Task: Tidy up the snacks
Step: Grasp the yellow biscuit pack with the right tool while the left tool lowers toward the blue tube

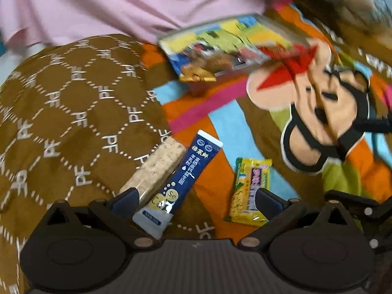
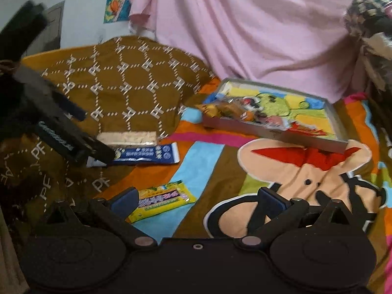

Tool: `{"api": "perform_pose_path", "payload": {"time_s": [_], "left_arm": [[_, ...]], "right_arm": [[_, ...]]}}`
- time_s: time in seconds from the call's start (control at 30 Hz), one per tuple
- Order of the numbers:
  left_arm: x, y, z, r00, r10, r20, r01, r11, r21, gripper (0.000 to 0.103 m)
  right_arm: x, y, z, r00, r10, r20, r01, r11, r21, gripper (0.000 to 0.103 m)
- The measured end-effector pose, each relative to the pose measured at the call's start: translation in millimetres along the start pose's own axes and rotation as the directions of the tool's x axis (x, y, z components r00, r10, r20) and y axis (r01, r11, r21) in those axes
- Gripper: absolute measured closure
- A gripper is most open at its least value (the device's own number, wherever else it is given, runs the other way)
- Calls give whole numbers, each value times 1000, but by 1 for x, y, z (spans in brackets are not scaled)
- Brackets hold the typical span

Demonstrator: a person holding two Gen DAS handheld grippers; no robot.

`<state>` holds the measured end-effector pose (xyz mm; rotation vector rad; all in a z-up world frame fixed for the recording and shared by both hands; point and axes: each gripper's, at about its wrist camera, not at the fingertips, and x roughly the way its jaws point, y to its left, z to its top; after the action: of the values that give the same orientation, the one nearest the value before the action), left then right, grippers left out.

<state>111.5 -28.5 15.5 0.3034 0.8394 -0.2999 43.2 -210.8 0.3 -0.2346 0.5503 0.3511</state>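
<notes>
The left gripper (image 1: pixel 196 203) is held spread wide and empty, low over the bed's patterned blanket (image 1: pixel 220 127). Three loose snacks lie close before it: a navy stick sachet (image 1: pixel 178 178) runs up between its fingers, a pale cereal bar (image 1: pixel 155 169) lies touching the sachet on the side of the left finger, and a yellow wrapped bar (image 1: pixel 250 188) lies just inside the right finger. The sachet appears to be the piece lined up for the next grasp, since it is the one centred in the opening. Both it and the cereal bar rest against the edge of a brown monogram cushion (image 1: pixel 73 112), which may hinder a clean closure.

The right gripper (image 2: pixel 198 201) is likewise seen open and holding nothing, hovering nearer the person; the yellow wrapped bar (image 2: pixel 163 201) lies just by its left finger, and the left gripper's body is seen ahead to its left.

A shallow cardboard tray (image 2: pixel 306 139) is set farther ahead of both grippers, beyond the loose pieces, evidently as the collecting place. Several wrapped snacks (image 2: pixel 242 112) are already gathered in its left part; their kinds cannot be told through the blur. The rest of its printed floor is bare.
</notes>
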Motion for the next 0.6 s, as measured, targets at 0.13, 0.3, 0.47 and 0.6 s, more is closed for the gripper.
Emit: {"api": "perform_pose_path", "payload": {"time_s": [0.13,0.3,0.47,0.6], "left_arm": [[23,3,2,1000,1,-7,0,998,59,0],[45,14,3,999,-33,-34,34,999,25,0],[58,20,7,994,-62,-87,63,998,1,1],[61,26,9,993,-75,-86,73,997,-31,1]], "right_arm": [[27,13,-3,998,32,-60,-36,998,-55,1],[54,28,-5,993,47,-105,-59,992,-113,1],[79,47,-8,991,48,-125,-74,976,-206,1],[93,63,-7,991,50,-120,-80,961,-263,1]]}}
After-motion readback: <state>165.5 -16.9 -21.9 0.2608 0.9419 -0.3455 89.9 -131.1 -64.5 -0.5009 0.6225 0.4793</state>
